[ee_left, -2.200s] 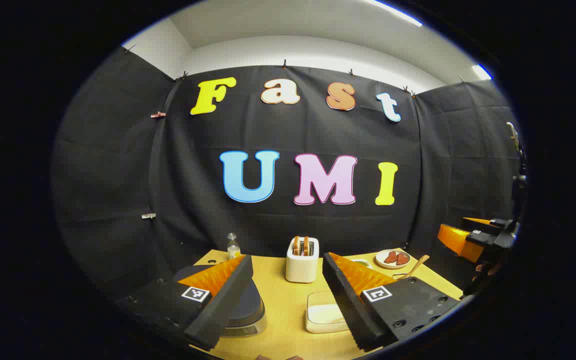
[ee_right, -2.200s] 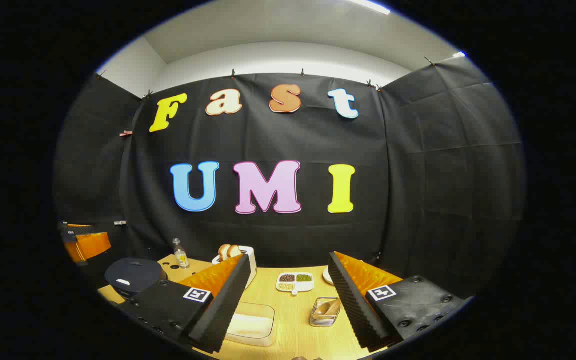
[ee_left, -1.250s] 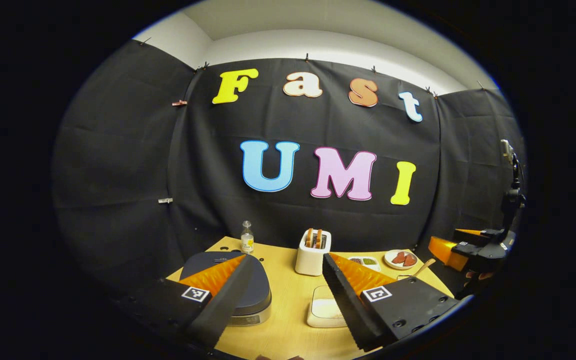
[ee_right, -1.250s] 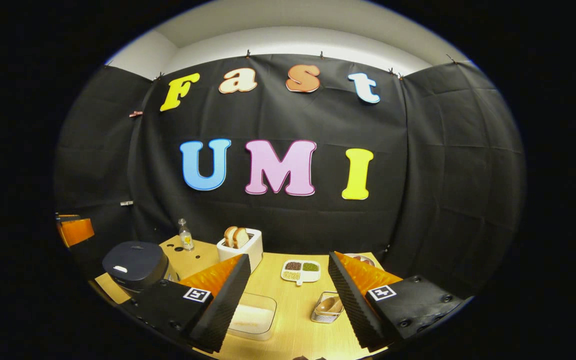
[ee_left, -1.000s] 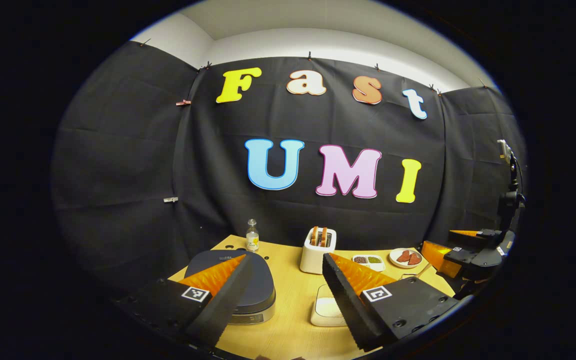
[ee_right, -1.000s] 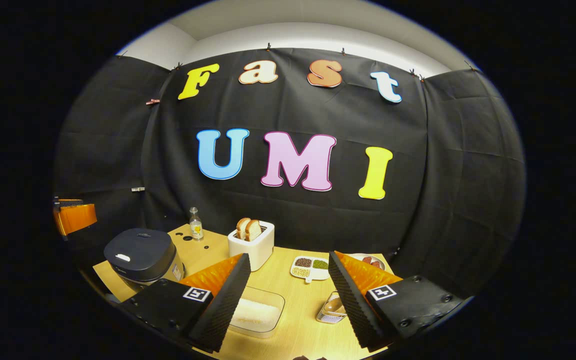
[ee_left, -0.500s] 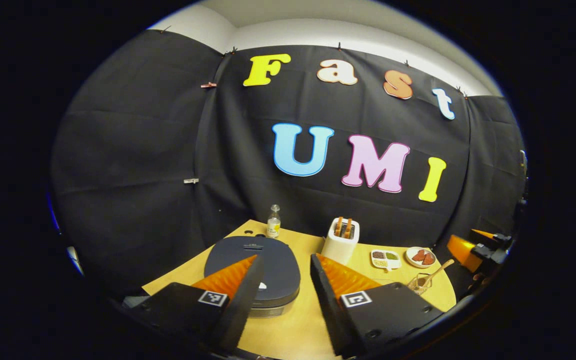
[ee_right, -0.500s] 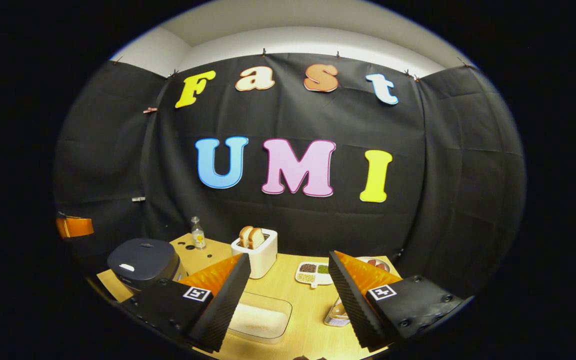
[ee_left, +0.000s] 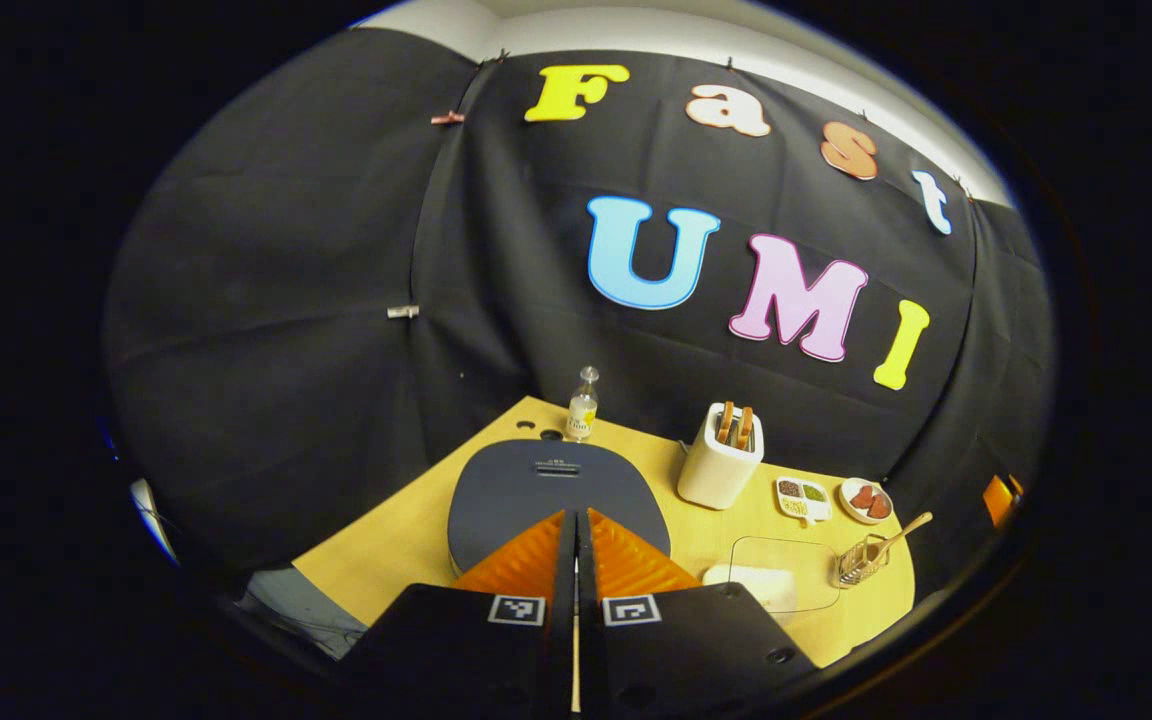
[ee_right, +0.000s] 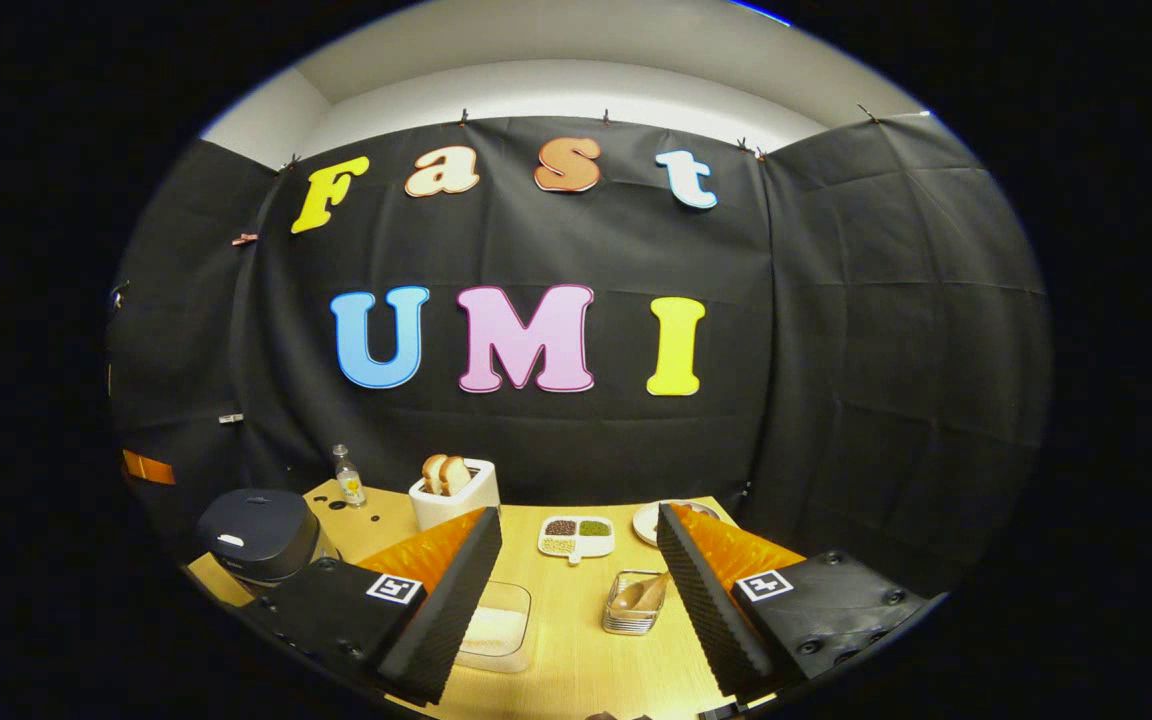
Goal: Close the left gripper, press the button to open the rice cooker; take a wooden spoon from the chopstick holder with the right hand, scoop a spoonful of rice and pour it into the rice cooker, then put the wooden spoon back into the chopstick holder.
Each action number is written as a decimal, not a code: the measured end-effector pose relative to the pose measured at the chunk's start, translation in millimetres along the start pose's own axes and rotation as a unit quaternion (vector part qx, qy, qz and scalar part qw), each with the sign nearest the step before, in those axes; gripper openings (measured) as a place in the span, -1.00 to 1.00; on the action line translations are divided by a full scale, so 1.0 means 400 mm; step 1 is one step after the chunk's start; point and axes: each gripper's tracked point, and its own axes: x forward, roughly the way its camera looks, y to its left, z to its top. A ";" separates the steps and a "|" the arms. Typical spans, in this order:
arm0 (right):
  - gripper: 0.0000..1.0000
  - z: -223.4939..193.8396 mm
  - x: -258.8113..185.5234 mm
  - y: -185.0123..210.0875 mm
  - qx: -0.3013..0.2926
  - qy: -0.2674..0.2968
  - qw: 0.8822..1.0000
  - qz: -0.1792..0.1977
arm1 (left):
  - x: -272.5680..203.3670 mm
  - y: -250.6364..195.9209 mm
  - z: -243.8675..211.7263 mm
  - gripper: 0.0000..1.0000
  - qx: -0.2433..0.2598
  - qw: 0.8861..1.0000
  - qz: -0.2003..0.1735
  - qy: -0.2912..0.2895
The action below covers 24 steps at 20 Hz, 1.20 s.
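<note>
The rice cooker (ee_left: pixel 556 495) sits with its dark lid down at the left front part of the wooden table (ee_left: pixel 386 560), just ahead of the left gripper (ee_left: pixel 576 530), whose two fingers are pressed together with nothing between them, their tips over the near edge of the lid; in the right gripper view the cooker (ee_right: pixel 258 533) stands at the table's left end; the right gripper (ee_right: pixel 576 570) hangs above the table's near side with its jaws spread wide and nothing held; between its fingers lie a clear container of rice (ee_right: pixel 496 625) and, to the right of that, the wire chopstick holder (ee_right: pixel 633 603) with the wooden spoon (ee_right: pixel 639 593) resting in it; in the left gripper view the spoon's handle (ee_left: pixel 898 531) slants up to the right out of the holder (ee_left: pixel 861 562), with the clear rice container (ee_left: pixel 771 578) just left of it; behind stand a white toaster (ee_left: pixel 721 460) with bread slices, a divided dish of grains (ee_left: pixel 801 495), a small plate (ee_left: pixel 866 500) and a small glass bottle (ee_left: pixel 582 405) near the wall.
</note>
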 end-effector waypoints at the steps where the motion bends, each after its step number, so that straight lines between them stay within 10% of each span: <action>1: 0.96 -0.006 -0.010 -0.016 0.001 0.001 1.000 -0.008 | 0.019 0.002 -0.015 -0.87 -0.009 1.000 -0.006 0.014; 24: 0.93 -0.096 -0.094 -0.115 0.023 0.045 0.996 -0.068 | 0.205 0.029 -0.218 -0.87 0.080 0.987 0.022 0.139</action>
